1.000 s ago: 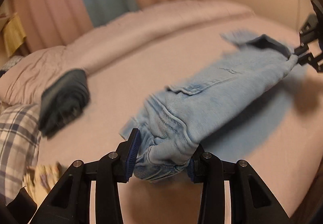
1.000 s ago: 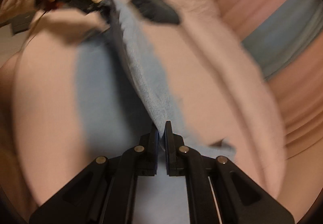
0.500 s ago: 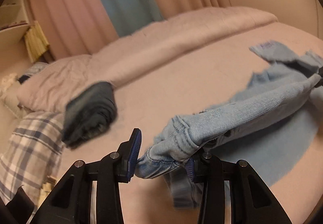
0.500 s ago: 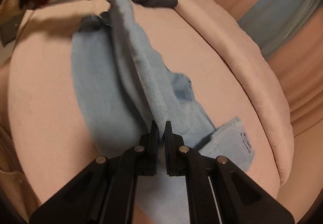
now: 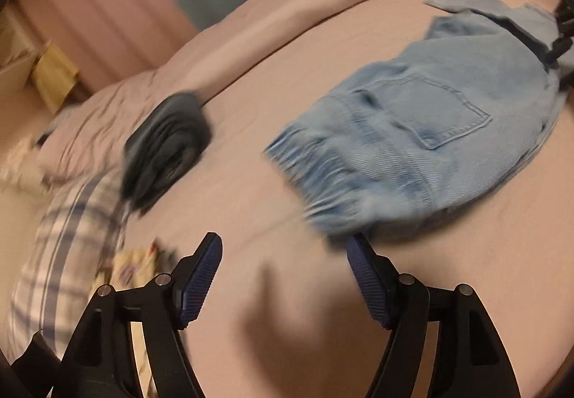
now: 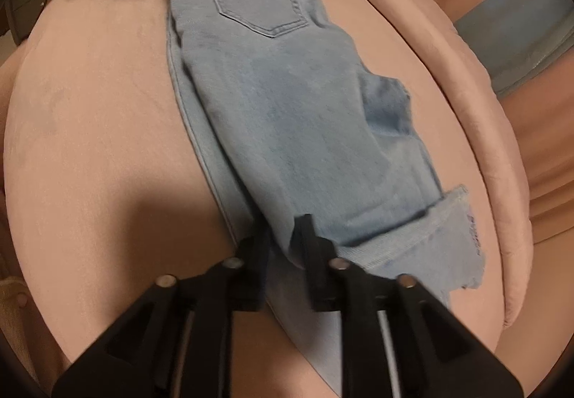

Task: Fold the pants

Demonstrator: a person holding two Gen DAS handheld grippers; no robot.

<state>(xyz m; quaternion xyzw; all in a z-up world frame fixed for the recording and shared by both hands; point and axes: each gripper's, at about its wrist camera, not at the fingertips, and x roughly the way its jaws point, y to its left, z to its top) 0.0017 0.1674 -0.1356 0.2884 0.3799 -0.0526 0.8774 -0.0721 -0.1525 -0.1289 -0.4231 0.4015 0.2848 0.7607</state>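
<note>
Left wrist view: light blue denim pants (image 5: 412, 132), soft and creased with a stitched patch pocket, lie flat on a smooth pink bed (image 5: 287, 308); a second ago they hung lifted. The left gripper (image 5: 283, 272) is opening, its ribbed blue pads off the cloth, bare bed between them. A dark folded garment (image 5: 168, 150) lies well apart. Right wrist view: the right gripper (image 6: 283, 236) is opening, a denim fold between its loosened jaws; pink bed lies open to the left
</note>
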